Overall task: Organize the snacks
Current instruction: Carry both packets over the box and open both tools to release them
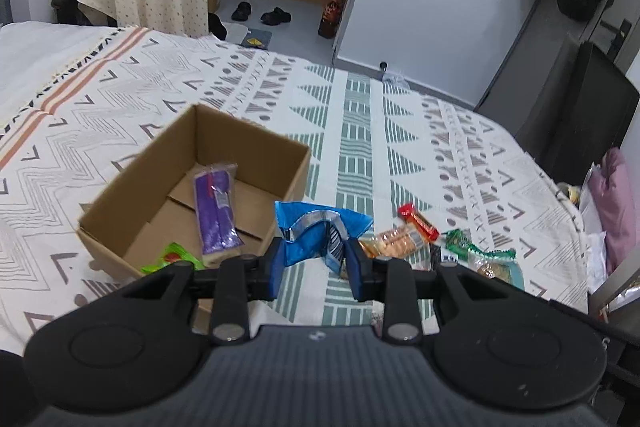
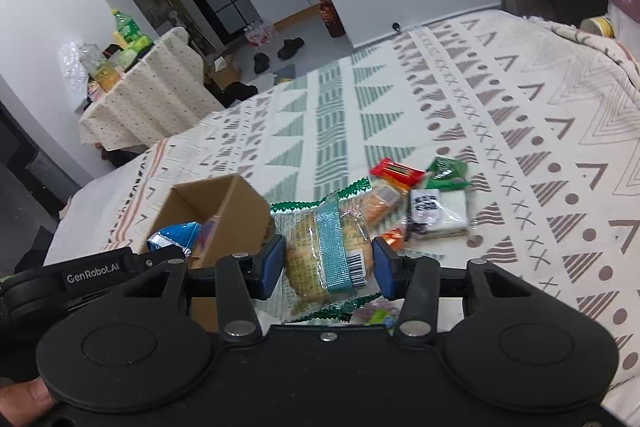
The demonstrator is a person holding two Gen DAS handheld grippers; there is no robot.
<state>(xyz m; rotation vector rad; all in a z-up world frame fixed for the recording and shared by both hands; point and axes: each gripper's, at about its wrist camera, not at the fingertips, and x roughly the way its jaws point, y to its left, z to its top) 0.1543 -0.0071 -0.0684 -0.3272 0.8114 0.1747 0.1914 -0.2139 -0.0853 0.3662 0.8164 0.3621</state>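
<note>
A crumpled blue foil packet (image 1: 316, 233), silver on its inner face and folded over on itself, is clamped between the blue pads of the left gripper (image 1: 315, 267) and is held above the bed (image 1: 360, 115), just beside the right wall of the open cardboard box (image 1: 192, 187); inside the box a long purple packet (image 1: 216, 211) is seen lying along the floor, and a bright green packet (image 1: 172, 258) is seen at the near corner; the box is set on the patterned bedspread towards the bed's left side. A clear-wrapped bread roll (image 2: 320, 255), pale golden with a teal band across its middle, a barcode on its near side and a green serrated edge, is gripped between the pads of the right gripper (image 2: 329, 267); it is held near the box's right wall. The remaining snacks are gathered in a loose pile on the bed to the right of the box: a red bar (image 2: 396, 171), a dark green packet (image 2: 446, 171), an orange cracker pack (image 2: 380, 205) and a white packet with black print (image 2: 438, 213), some touching or overlapping.
</note>
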